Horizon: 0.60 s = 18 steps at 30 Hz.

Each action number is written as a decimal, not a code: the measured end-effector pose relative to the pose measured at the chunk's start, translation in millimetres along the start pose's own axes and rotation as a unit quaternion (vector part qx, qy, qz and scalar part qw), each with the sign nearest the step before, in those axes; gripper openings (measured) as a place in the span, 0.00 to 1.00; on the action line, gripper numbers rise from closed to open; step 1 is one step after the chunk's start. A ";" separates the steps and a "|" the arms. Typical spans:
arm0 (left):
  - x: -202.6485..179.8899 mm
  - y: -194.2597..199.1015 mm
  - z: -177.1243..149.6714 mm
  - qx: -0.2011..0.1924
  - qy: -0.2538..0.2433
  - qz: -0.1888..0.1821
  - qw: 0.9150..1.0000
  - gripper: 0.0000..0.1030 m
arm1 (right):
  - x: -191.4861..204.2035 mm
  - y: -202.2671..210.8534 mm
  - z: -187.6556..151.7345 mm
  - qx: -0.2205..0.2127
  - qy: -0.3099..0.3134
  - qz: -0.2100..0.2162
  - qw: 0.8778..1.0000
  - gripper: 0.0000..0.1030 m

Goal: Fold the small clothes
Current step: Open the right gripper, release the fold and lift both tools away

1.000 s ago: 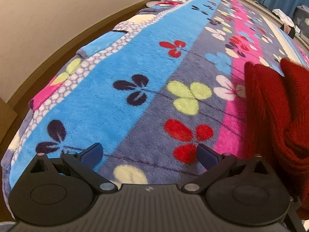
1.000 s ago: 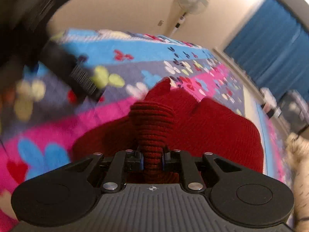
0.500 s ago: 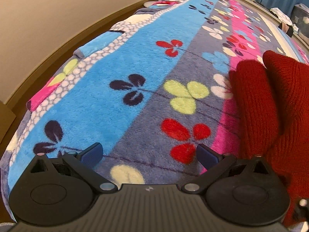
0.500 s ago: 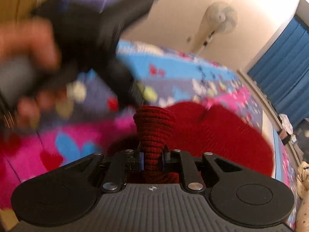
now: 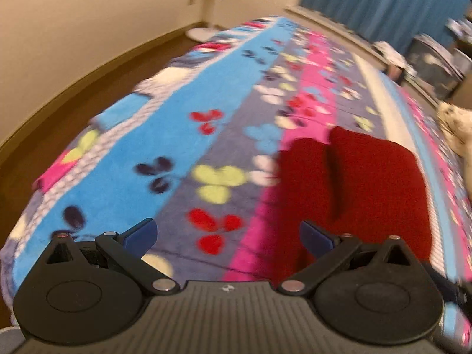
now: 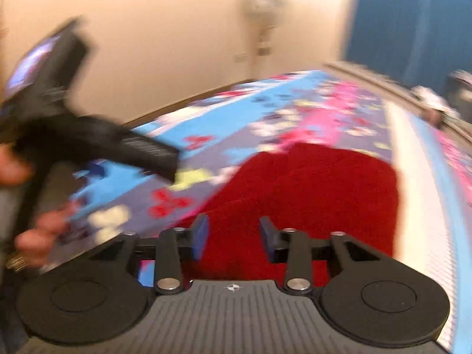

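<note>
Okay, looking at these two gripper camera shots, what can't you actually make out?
- Red knit garment: motion blur in both views hides its type and fold lines; the right hand-held gripper covers its near edge.
- Pale furry thing, left wrist view: cut off by the right edge.
- Standing fan, right wrist view: smeared by blur.

No legible text, brand or number in either view, only a small round emblem moulded on each gripper's grey ribbed body, a blurred white label on the left gripper (image 6: 147,147), unreadable
</note>
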<state>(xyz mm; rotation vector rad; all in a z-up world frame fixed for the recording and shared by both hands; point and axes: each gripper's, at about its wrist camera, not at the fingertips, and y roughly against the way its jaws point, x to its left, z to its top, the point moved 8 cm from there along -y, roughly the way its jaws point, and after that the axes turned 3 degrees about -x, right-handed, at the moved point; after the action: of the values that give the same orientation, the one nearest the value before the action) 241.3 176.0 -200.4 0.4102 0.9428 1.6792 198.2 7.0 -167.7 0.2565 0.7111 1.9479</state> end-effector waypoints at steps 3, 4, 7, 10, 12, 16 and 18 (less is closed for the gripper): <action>-27.9 -17.0 -16.2 0.018 -0.067 0.036 0.997 1.00 | -14.6 -28.4 -20.3 0.075 0.005 -0.009 0.997 0.29; -31.6 -28.9 -27.2 0.023 -0.101 0.071 0.992 1.00 | -11.3 -44.5 -37.6 0.118 -0.002 0.014 0.993 0.29; -23.4 -46.8 -56.2 0.034 -0.122 0.097 0.987 1.00 | -0.1 -70.0 -68.7 0.137 0.013 0.014 0.990 0.29; -15.1 -32.3 -52.8 0.048 -0.097 0.082 0.991 1.00 | -1.7 -56.3 -53.3 0.127 -0.035 0.014 0.991 0.30; -14.0 -12.7 -47.7 0.055 -0.105 0.086 0.989 1.00 | -6.5 -32.7 -38.8 0.123 -0.063 0.025 0.990 0.36; -18.7 39.6 -51.7 0.052 -0.142 0.073 0.986 1.00 | -16.6 55.5 -19.6 0.072 -0.082 0.019 0.994 0.69; -23.8 67.8 -63.9 0.055 -0.152 0.064 0.985 1.00 | -16.3 107.2 -21.5 0.042 -0.102 0.018 0.994 0.80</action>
<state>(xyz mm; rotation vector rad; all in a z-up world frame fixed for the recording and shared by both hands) 161.3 125.4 -184.1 0.7918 0.7972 1.6259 115.8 -49.6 -120.6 0.5158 0.6572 1.8947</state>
